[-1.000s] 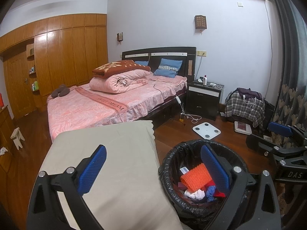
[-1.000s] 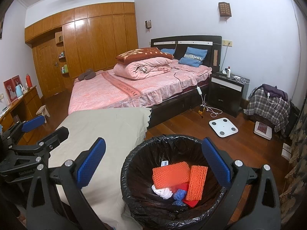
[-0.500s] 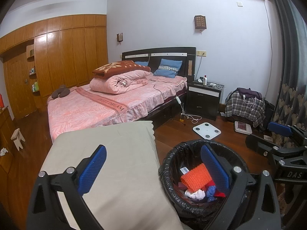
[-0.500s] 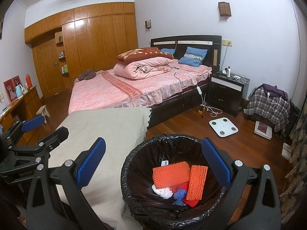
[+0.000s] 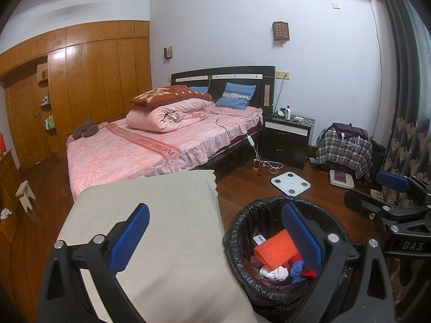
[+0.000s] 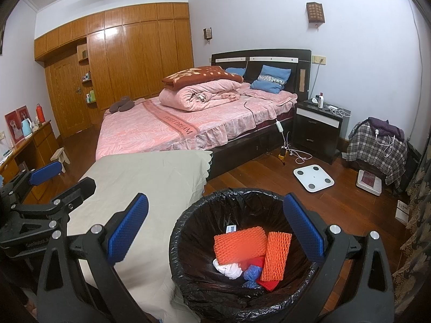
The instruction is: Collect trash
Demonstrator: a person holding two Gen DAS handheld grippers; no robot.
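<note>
A bin lined with a black bag (image 6: 188, 228) stands on the floor beside a beige-covered surface (image 6: 150, 177). It holds orange foam nets (image 6: 237, 245), a white wad (image 6: 229, 269), blue scraps and a red piece. The bin also shows in the left wrist view (image 5: 242, 220). My right gripper (image 6: 215, 228) is open and empty above the bin. My left gripper (image 5: 215, 237) is open and empty over the beige surface's edge and the bin's left rim. Each gripper shows in the other's view: the right one (image 5: 390, 196), the left one (image 6: 40, 188).
A pink bed (image 6: 188, 123) with folded quilts stands behind. A dark nightstand (image 6: 317, 132), a white scale (image 6: 313, 179), cables on the wooden floor, a plaid-covered chair (image 6: 377, 145), a curtain at right, a small stool (image 6: 60, 157) and a wooden desk at left.
</note>
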